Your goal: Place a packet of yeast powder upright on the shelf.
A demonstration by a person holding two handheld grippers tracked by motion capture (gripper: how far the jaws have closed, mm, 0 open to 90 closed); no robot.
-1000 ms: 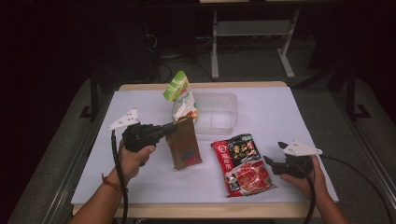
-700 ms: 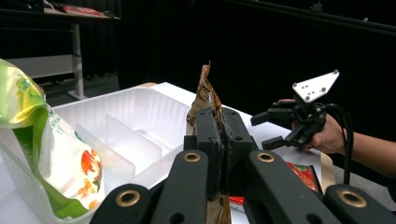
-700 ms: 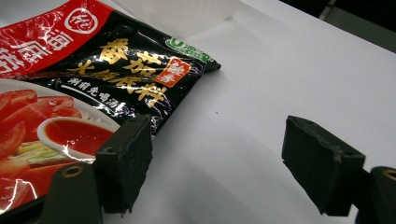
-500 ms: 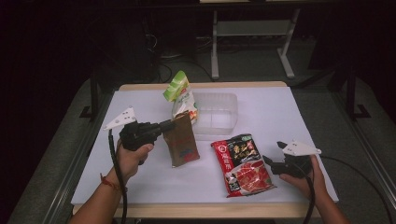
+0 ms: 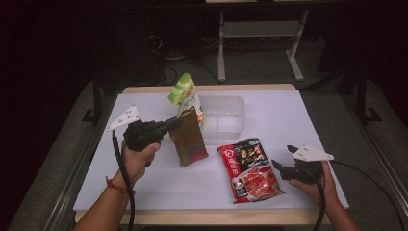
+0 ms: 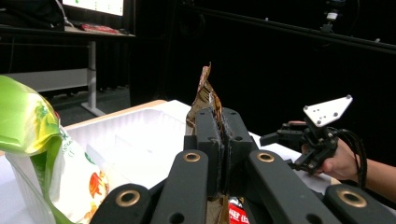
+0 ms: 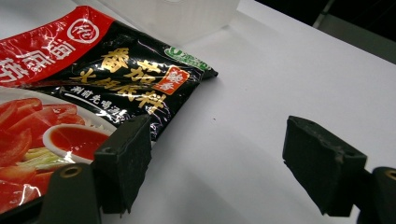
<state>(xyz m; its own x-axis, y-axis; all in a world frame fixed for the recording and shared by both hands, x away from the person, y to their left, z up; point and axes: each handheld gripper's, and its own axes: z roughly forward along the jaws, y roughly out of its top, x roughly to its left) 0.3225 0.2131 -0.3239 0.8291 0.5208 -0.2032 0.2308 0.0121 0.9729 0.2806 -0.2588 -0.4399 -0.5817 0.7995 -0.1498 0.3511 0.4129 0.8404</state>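
At table centre | left tongs point(image 5: 174, 124) clamped on brown pouch point(image 5: 190, 139), lifted by its top | right tongs point(image 5: 284, 161) wide, beside red sauce packet point(image 5: 250, 169)

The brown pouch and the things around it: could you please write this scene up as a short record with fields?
surface: white table
left gripper: shut on the top edge of the brown pouch, which hangs tilted, bottom edge at the table
right gripper: open, fingers apart, low beside the red and black sauce packet, nothing held
sauce packet: lying flat, face up
clear plastic container: behind the pouch, looks empty
green and white snack bag: upright at the container's left end
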